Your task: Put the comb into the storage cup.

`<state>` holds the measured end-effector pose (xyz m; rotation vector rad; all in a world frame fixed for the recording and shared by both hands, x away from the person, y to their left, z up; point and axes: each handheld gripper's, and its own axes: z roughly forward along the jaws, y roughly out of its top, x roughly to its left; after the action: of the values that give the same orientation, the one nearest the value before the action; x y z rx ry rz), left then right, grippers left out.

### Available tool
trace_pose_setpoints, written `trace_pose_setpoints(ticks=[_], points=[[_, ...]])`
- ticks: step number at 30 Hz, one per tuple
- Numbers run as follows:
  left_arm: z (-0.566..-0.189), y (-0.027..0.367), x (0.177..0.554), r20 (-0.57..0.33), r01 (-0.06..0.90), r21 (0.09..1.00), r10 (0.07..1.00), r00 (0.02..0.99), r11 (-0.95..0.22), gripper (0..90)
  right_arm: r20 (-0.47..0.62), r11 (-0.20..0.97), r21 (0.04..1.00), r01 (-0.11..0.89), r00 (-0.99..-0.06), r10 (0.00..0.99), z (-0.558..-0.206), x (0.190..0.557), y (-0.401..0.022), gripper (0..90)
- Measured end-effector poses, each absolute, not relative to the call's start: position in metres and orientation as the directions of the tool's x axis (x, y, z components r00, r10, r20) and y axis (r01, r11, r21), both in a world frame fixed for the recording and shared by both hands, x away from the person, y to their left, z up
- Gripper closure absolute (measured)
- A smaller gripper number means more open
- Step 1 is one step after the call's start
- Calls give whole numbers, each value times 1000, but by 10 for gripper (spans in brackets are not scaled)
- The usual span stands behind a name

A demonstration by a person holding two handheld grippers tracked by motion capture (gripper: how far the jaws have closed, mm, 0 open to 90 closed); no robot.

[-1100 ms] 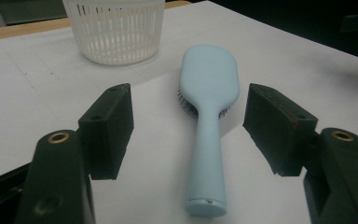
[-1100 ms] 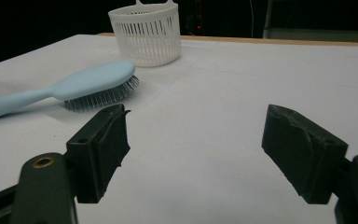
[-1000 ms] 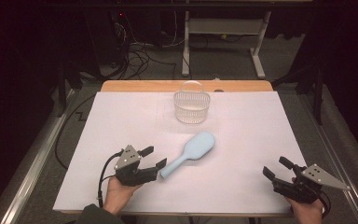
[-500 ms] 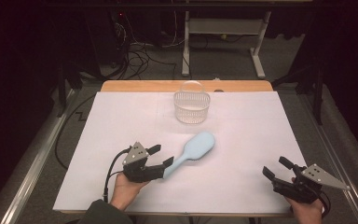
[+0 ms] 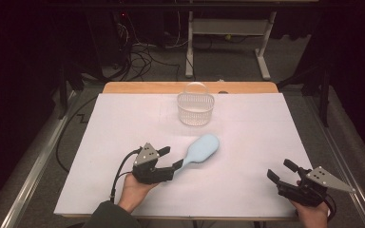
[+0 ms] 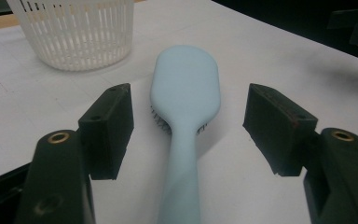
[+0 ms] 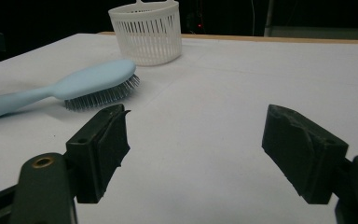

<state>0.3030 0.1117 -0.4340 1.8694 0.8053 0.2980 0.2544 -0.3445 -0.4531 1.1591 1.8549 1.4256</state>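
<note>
The pale blue hairbrush (image 6: 185,88) looks like smooth matt plastic, with thin metal-looking bristles under its head. The white basket (image 5: 196,109) near the table's far edge is slatted plastic. The table (image 5: 123,123) has a matt white paper-like cover, bare wood showing along its far edge; the tongs (image 6: 186,130) are matt black plastic.

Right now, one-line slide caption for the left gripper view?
Left gripper open, jaws straddling the handle of a light-blue hairbrush lying bristles-down on the white table, white slotted basket beyond.

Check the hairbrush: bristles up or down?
Down. The hairbrush lies flat on the table, bristles against the white surface, smooth blue back facing up.
</note>
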Motion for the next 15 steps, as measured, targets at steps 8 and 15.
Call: trace_pose_setpoints(ticks=[8, 15], points=[[-434, 98, 307, -141, 395, 878, 641, 754, -271, 322, 89, 81, 948, 308, -498, 862, -453, 253, -345, 230], [-432, 87, 310, -104, 399, 853, 639, 762, -337, 322, 91, 78, 948, 308, -500, 861, -452, 253, -344, 230]])
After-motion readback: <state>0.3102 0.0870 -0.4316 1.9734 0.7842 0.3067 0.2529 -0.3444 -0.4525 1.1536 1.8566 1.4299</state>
